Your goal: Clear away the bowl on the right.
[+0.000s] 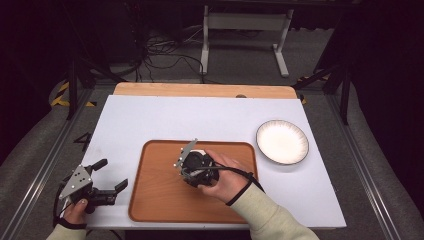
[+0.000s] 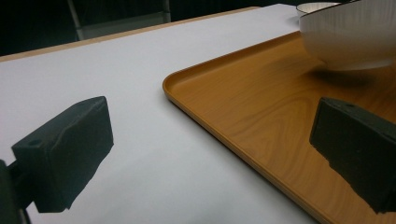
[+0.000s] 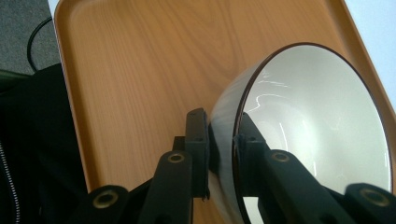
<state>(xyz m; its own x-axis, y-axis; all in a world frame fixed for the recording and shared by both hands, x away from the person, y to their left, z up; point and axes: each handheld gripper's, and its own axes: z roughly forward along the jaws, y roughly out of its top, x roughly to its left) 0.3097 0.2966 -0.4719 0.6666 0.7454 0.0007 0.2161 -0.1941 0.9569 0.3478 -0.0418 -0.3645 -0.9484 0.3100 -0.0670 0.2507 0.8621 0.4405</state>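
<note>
Right tongs (image 3: 223,154) clamp the bowl (image 3: 317,121) rim over the tray (image 3: 140,70), frame centre; left tongs (image 2: 205,154) gape, lower left.

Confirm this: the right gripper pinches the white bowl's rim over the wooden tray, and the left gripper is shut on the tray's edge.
One error: the left gripper is open and holds nothing, as the left gripper view shows. The right gripper does pinch the bowl rim over the tray.
</note>
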